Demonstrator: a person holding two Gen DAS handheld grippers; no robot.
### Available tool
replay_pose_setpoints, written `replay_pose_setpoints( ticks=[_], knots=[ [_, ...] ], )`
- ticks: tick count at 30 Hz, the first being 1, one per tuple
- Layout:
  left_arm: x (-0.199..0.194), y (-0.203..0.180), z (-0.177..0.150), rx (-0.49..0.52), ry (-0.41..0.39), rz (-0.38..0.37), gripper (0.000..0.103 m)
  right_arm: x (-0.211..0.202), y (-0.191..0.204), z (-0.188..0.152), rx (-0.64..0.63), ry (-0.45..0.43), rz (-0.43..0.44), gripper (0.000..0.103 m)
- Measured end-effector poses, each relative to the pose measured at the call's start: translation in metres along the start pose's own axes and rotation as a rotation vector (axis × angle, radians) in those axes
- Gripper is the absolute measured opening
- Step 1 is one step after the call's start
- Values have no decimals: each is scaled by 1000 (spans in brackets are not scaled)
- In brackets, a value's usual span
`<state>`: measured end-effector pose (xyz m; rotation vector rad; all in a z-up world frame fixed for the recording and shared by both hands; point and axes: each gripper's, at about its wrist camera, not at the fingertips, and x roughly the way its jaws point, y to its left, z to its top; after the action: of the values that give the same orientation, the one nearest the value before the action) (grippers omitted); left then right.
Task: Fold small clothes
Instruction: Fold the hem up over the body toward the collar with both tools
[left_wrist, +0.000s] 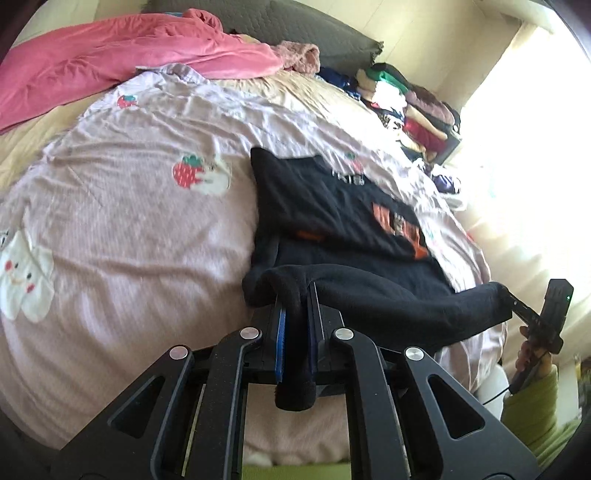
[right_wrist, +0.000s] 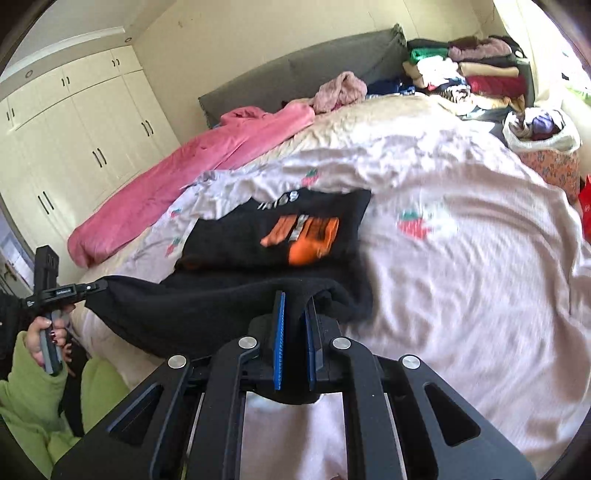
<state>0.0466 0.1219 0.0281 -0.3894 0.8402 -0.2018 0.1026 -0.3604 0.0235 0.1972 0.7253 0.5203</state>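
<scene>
Two tongs are clenched on the near hem of the black shirt (left_wrist: 332, 206): the left tongs (left_wrist: 295, 314) at one corner, the right tongs (right_wrist: 295, 317) at the other. The hem is lifted off the bed (left_wrist: 129, 229); the printed part lies farther on. The corners are best kept level and taut, then carried over the print.

Two grippers (left_wrist: 295, 295) (right_wrist: 295, 306) — one black shirt (left_wrist: 332, 206), one pink blanket (left_wrist: 110, 59), one bed (left_wrist: 129, 240).
</scene>
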Motion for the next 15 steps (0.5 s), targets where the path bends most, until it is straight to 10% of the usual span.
replay_pose_setpoints(
  ticks=[15],
  knots=[
    [59, -12, 88, 67, -48, 92, 3, 62, -28, 77, 11, -34, -67, 8]
  ],
)
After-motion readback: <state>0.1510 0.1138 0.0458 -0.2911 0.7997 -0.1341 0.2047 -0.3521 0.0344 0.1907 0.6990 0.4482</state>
